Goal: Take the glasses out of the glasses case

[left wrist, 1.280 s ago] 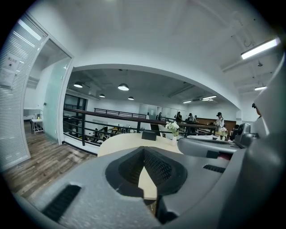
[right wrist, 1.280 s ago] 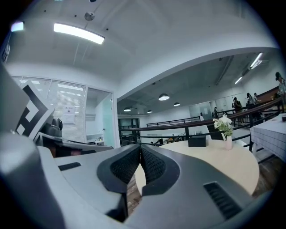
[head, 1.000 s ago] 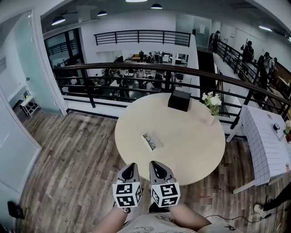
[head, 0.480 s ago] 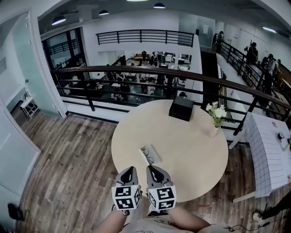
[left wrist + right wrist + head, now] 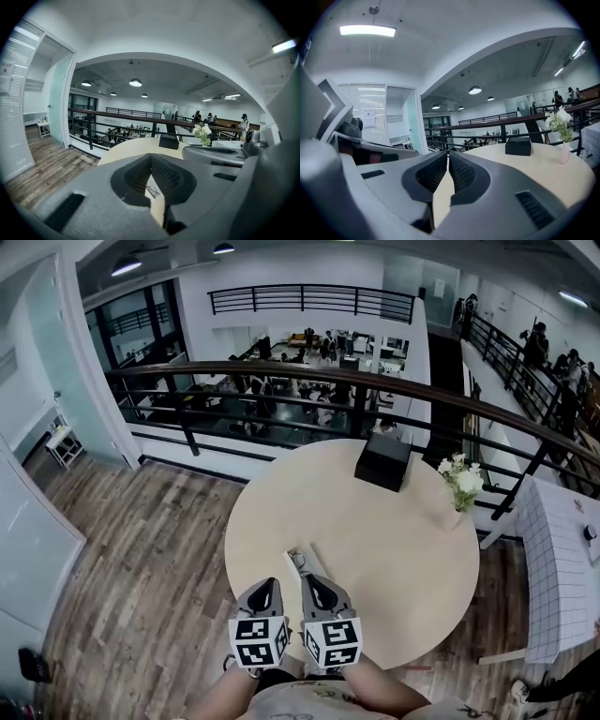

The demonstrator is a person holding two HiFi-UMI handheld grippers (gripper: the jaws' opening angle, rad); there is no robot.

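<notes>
left gripper (image 5: 266,587), right gripper (image 5: 318,584), jaws clenched empty, at near edge of table (image 5: 403,549), glasses case (image 5: 302,562) just ahead

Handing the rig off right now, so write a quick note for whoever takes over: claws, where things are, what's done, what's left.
Left claw: shut, empty, held over the near part of the table.
Right claw: shut, empty, beside the left one.
Glasses case: on the table just ahead of both claws, not gripped. The glasses seem to lie in it, but are too small to be sure.
Also on the table: black box and flower vase, on the far side.
Done: nothing yet.
Left: open a claw, reach the case, lift the glasses out.
</notes>
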